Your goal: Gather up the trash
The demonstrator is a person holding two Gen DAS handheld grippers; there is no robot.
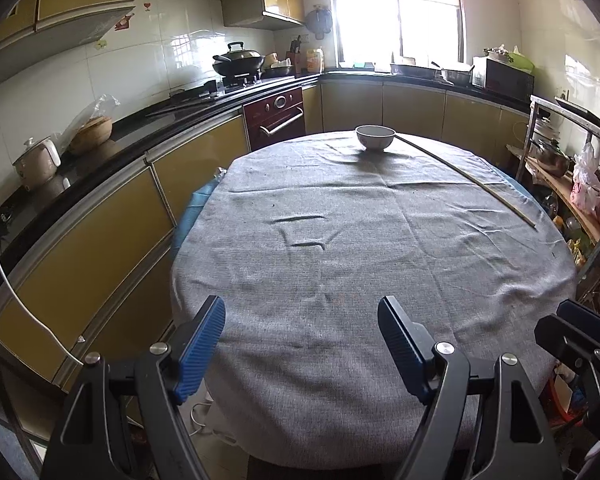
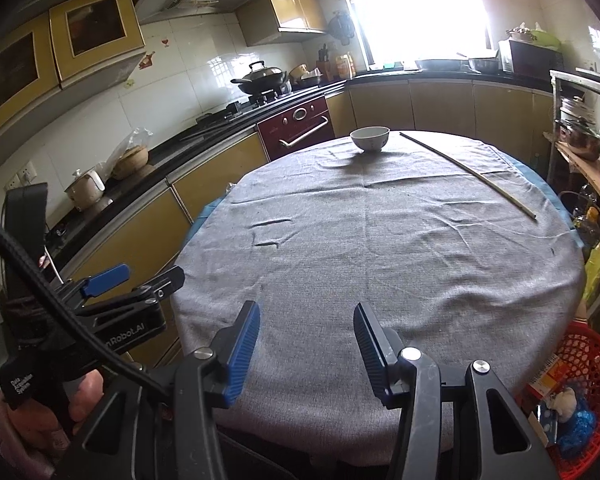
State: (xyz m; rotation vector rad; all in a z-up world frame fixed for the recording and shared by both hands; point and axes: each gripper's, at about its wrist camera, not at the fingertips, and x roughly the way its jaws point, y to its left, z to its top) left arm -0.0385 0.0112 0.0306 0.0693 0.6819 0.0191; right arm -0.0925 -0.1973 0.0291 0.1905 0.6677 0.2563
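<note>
A round table under a grey cloth [image 1: 340,260] fills both views [image 2: 380,248]. A white bowl [image 1: 375,137] stands at its far edge, also in the right wrist view [image 2: 369,139]. A long thin stick [image 1: 472,178] lies along the far right side [image 2: 472,174]. A red mesh basket [image 2: 580,380] holding wrappers and scraps sits low at the right of the table. My left gripper [image 1: 302,344] is open and empty over the near edge. My right gripper [image 2: 306,344] is open and empty over the near edge; the left gripper shows at its left [image 2: 132,280].
Yellow kitchen cabinets and a black counter [image 1: 100,152] run along the left and back, with a wok [image 1: 238,60], a dark red oven [image 1: 278,116] and a kettle [image 1: 38,162]. A metal shelf rack [image 1: 568,168] with pots and bags stands right of the table.
</note>
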